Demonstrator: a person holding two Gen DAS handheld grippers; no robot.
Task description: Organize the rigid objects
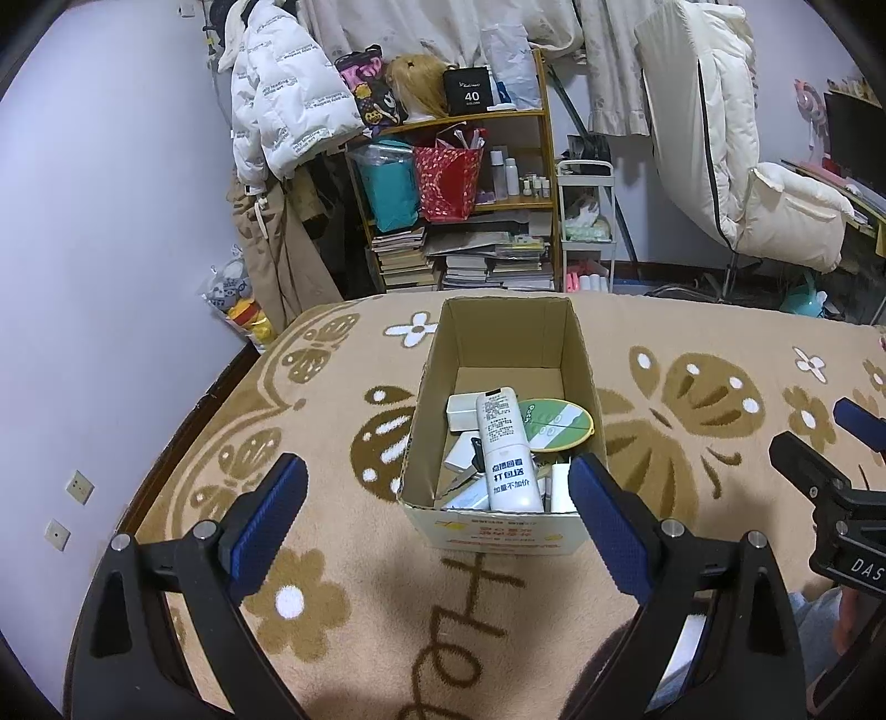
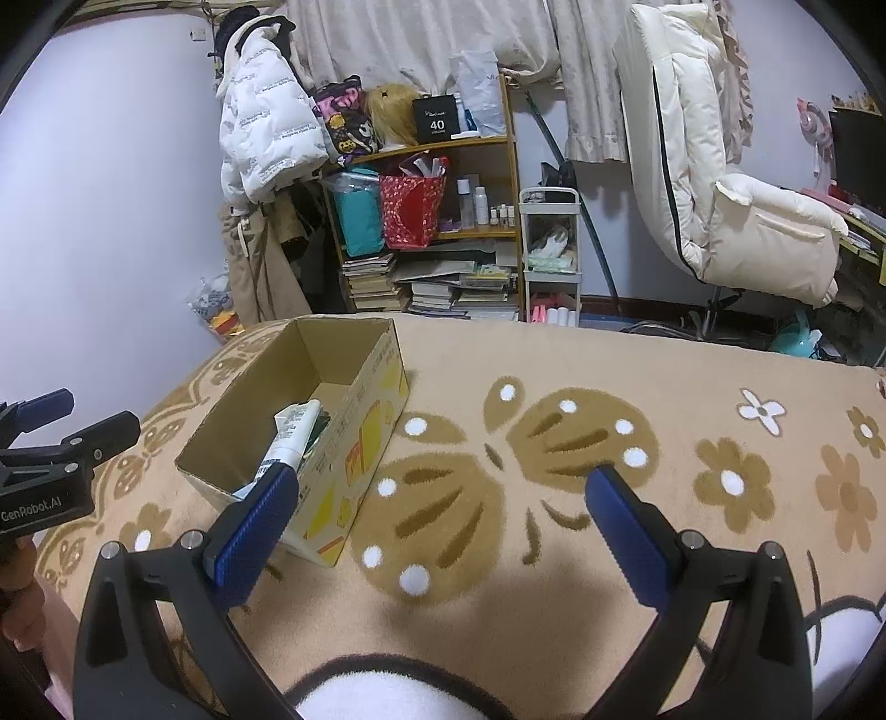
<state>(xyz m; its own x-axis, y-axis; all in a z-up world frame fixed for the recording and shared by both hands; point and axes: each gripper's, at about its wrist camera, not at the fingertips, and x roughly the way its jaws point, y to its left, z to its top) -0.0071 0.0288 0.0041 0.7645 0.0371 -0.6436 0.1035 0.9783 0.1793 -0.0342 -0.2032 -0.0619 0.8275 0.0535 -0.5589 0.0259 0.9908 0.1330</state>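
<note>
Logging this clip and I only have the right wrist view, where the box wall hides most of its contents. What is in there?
Observer: A white bottle lies lengthwise on top of the pile in the cardboard box.
Operator: Anything beside it?
Observer: A round green disc leans at the bottle's right, against the wall.
Operator: Is the left claw holding anything?
Observer: No, the left claw is open and empty, at the box's near end.

A lived-in bedroom at home: left of the cluttered bookshelf [image 1: 459,199] hangs a white puffer jacket [image 1: 282,105]; curtains [image 1: 443,27] hang behind it, a padded chair [image 1: 736,166] stands to its right.
</note>
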